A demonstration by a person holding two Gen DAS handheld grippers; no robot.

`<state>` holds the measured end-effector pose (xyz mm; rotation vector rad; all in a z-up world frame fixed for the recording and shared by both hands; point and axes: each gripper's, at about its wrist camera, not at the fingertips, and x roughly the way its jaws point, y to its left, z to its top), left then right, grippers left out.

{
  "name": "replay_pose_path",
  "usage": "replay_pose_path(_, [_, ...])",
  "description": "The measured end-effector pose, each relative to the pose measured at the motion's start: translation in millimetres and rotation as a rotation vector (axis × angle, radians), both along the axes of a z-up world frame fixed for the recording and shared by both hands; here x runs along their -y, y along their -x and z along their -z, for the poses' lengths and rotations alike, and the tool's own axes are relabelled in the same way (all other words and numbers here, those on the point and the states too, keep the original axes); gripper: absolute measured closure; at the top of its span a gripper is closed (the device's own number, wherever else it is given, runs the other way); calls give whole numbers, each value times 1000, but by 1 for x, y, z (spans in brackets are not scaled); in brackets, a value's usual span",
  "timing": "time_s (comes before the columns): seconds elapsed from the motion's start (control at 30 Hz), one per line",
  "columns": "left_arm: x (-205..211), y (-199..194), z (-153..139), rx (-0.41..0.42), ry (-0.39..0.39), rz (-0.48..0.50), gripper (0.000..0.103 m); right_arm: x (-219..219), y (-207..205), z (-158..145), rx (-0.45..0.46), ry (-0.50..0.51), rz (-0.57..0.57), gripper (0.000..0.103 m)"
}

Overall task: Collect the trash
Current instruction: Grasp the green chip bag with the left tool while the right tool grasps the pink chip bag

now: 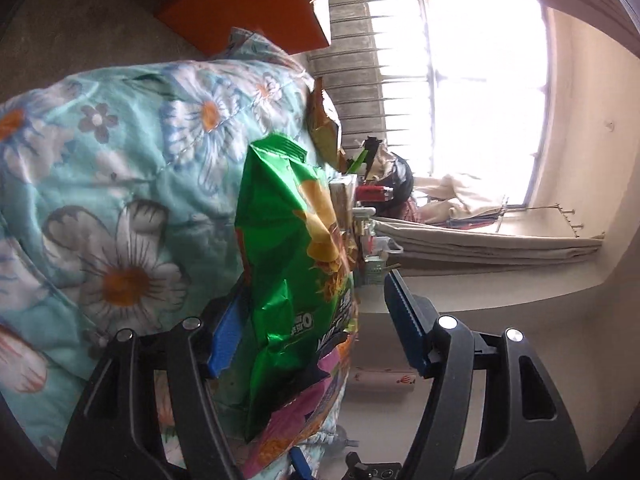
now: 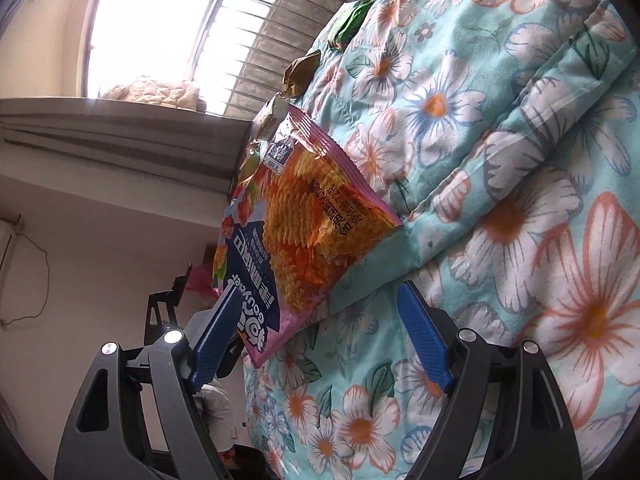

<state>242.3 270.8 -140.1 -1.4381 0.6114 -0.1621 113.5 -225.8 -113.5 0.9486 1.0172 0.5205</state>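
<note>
Both claws (image 1: 308, 312) (image 2: 316, 320) wide open around chip bags (image 1: 292, 264) (image 2: 304, 224) on quilt (image 2: 500, 160).

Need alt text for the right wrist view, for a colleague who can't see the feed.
The right tool, open, is lined up on a pink and blue chip bag lying on a turquoise floral quilt, its near end between the blue pads but not gripped. More wrappers lie along the quilt's edge, with a barred window behind.

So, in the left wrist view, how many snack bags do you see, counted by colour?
Green snack bag: 1
Pink snack bag: 1
Brown-gold snack bag: 1
Total: 3
</note>
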Motion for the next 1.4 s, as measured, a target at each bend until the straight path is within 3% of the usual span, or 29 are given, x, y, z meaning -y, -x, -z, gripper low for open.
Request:
replay_pose_path(0.1, [11, -5, 8, -20, 22, 24, 41, 5, 3, 0, 2, 0, -1, 25])
replay_pose_path(0.2, [20, -7, 0, 84, 30, 52, 46, 6, 1, 1, 1, -2, -2, 27])
replay_pose_path(0.3, [26, -13, -3, 56, -33, 76, 68, 9, 2, 4, -1, 0, 0, 29])
replay_pose_path(0.33, [26, -16, -2, 34, -55, 86, 82, 9, 2, 4, -2, 0, 2, 29])
replay_pose_path(0.37, [28, -19, -1, 29, -68, 99, 86, 10, 3, 4, -3, 1, 3, 29])
replay_pose_path(0.43, [33, -19, -3, 24, -112, 113, 88, 11, 3, 5, -3, 1, 2, 29])
replay_pose_path(0.57, [46, -18, -20, 25, -294, 130, 89, 11, 3, 6, -3, 6, -7, 31])
replay_pose_path(0.73, [56, -23, -37, 50, -373, 156, 89, 3, 3, 4, -11, -40, -37, 33])
replay_pose_path(0.93, [57, -27, -46, 66, -385, 168, 89, -21, -1, 9, -50, -100, -92, 34])
replay_pose_path(1.17, [50, -26, -40, 56, -367, 164, 89, -44, -9, 12, -66, -84, -119, 36])
replay_pose_path(1.4, [47, -13, -37, 62, -352, 165, 90, -57, -20, 22, -96, -123, -84, 54])
